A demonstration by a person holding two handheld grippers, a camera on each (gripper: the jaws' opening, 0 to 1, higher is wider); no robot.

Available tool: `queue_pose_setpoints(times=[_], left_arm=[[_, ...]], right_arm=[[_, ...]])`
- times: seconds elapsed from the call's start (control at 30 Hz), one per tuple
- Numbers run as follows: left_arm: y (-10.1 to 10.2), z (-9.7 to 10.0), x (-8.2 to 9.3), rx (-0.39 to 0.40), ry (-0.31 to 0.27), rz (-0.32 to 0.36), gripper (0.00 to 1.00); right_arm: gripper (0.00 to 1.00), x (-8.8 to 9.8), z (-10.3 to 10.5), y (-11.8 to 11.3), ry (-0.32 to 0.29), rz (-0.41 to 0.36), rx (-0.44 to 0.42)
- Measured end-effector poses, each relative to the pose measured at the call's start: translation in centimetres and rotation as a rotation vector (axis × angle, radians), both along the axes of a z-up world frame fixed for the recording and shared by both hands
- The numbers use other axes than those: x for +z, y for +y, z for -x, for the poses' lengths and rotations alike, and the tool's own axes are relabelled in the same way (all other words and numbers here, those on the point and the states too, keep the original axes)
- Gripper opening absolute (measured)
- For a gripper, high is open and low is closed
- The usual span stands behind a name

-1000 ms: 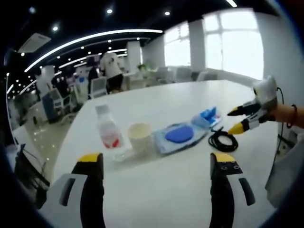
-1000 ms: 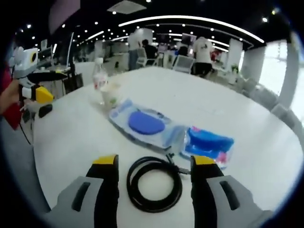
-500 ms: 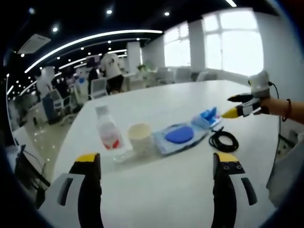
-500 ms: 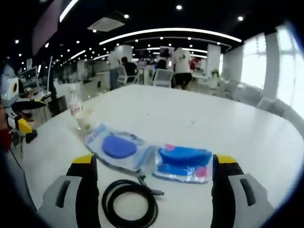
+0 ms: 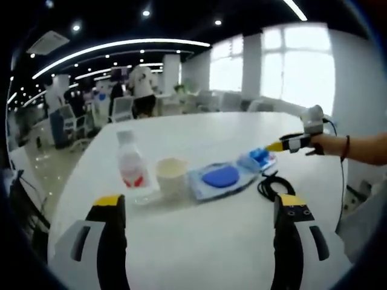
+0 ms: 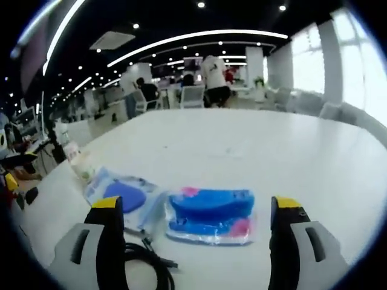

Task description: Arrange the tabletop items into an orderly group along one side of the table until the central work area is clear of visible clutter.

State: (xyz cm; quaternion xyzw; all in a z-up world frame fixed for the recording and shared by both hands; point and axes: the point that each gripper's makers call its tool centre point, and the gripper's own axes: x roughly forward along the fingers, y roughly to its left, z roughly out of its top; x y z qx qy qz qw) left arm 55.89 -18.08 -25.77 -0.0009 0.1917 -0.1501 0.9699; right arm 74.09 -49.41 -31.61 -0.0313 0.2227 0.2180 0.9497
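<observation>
I have the right hand-held gripper (image 6: 196, 208) lined up on the blue packet (image 6: 210, 215), a clear-wrapped pack with blue and pink contents lying flat on the white worktop (image 6: 254, 145). Its jaws stand wide apart, one to each side of the packet and touching nothing, because I judge this is the next item to pick up and the spread has to clear its full width. In the left gripper view I see the same hand-held gripper reaching in over that packet (image 5: 261, 158), held out on a bare forearm.

My left hand-held gripper (image 5: 196, 205) hangs back near the worktop edge, jaws also apart and empty, which gives me a look down the whole row. From here the items sit in a loose line: the water bottle (image 5: 130, 166) upright, the paper cup (image 5: 171, 175) just beside it, then the clear pouch with a blue disc (image 5: 219, 177), then the blue packet at the far end. The coiled black cable (image 5: 272, 186) lies in front of the pouch and packet, nearer to me; in the right gripper view its loop (image 6: 148, 260) shows by the left jaw.

The row runs across the middle of the worktop, so I judge the clearing has hardly begun. The packet's slick wrap may slide when pinched.
</observation>
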Motion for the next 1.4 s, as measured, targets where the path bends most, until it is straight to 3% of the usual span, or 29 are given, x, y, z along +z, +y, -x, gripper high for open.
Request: queue_pose_setpoints(times=[0.27, 0.6, 0.77, 0.87, 0.9, 1.0, 1.23, 1.3, 1.4], left_arm=[[0.1, 0.0, -0.5, 0.006, 0.007, -0.005, 0.99], [0.1, 0.0, -1.1, -0.001, 0.026, -0.015, 0.99], [0.0, 0.0, -1.5, -0.008, 0.037, -0.02, 0.98], [-0.1, 0.0, -1.7, -0.013, 0.046, -0.032, 0.98], [0.1, 0.1, -2.1, -0.016, 0.059, -0.067, 0.98], [0.1, 0.1, -2.1, -0.018, 0.056, -0.087, 0.97], [0.5, 0.2, -2.0, -0.006, 0.058, -0.089, 0.96], [0.6, 0.1, -1.9, -0.004, 0.054, -0.085, 0.96], [0.6, 0.1, -1.9, -0.002, 0.053, -0.086, 0.96]], right_arm=[[0.87, -1.9, -2.3, -1.0, 0.01, 0.007, -0.031], [0.72, -3.9, -3.2, -1.7, 0.034, -0.017, -0.108], [0.57, -4.9, -3.1, -2.1, 0.057, -0.001, -0.126], [0.51, -5.7, -2.9, -2.0, 0.073, 0.032, -0.117], [0.47, -5.8, -2.9, -2.1, 0.074, 0.041, -0.12], [0.32, -6.0, -2.9, -2.4, 0.073, 0.098, -0.121], [0.26, -6.6, -2.9, -2.6, 0.074, 0.187, -0.121], [0.19, -6.5, -3.0, -2.8, 0.069, 0.199, -0.123], [0.17, -6.6, -3.2, -3.0, 0.079, 0.194, -0.13]])
